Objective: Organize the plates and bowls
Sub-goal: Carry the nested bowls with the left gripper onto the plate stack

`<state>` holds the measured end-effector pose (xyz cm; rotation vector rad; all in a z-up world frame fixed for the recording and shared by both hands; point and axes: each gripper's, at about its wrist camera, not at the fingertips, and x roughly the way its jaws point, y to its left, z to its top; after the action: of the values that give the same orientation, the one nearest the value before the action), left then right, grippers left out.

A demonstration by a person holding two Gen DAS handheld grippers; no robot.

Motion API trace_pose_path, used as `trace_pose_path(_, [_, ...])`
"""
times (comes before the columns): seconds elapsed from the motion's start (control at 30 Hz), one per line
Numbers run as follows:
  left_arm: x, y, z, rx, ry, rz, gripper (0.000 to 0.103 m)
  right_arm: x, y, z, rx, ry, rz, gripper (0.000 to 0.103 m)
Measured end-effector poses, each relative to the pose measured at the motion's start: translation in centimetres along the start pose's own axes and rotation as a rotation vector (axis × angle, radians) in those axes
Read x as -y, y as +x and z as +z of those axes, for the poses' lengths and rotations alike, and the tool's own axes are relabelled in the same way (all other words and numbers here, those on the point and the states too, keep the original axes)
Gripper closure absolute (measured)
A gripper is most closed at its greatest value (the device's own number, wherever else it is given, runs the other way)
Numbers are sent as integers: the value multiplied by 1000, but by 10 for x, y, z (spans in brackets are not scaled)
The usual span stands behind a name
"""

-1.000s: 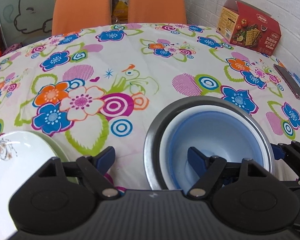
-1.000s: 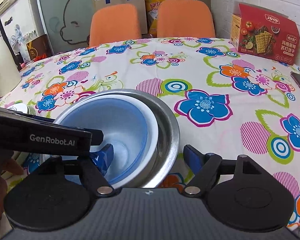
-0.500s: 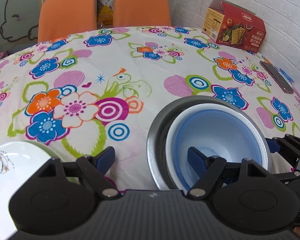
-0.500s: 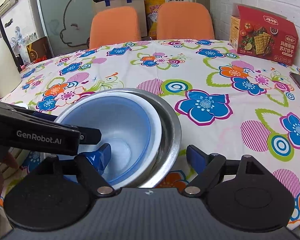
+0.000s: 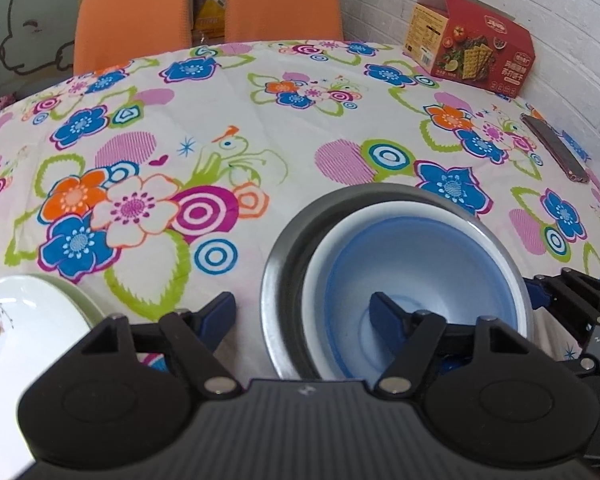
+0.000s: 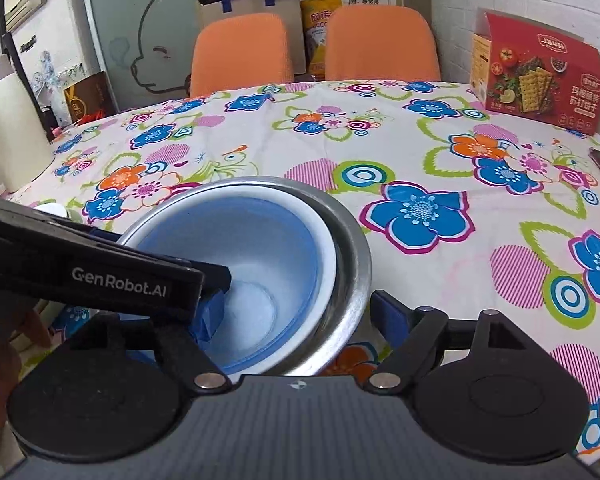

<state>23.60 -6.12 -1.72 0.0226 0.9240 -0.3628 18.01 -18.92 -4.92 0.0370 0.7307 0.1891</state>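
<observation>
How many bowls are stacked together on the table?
3: a metal bowl outermost, a white bowl nested inside it, a blue bowl innermost. More could hide beneath.

Black gripper (image 6: 296, 312) bodies, blue-padded jaws, silver pivot screws, "GenRobot.AI" lettering.

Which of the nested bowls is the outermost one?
The metal bowl: its grey steel rim rings the white bowl, which in turn holds the blue bowl.

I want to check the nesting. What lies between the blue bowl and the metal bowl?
A white bowl sits between the blue bowl and the metal bowl; its rim shows as a white ring in both wrist views.
</observation>
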Motion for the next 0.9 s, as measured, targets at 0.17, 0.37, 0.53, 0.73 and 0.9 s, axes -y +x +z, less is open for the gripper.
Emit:
trace_pose_path(0.17, [2, -3, 7, -11, -30, -36, 68, -18, -2, 6, -8, -28, -41, 40])
trace_pose_path(0.37, [-2, -15, 22, 6, -47, -75, 68, -20, -16, 18, 38, -13, -35, 37])
trace_pose_path(0.53, [-11, -40, 28, 44, -63, -58, 67, -32, -27, 33, 61, -41, -18, 37])
trace_pose_path(0.73, [-59, -84, 9, 83, -152, 35, 66, -79, -28, 42, 74, -129, 111, 36])
trace_pose_path(0.9, [-108, -112, -19, 76, -255, 136, 65, -131, -16, 39, 47, -196, 241, 36])
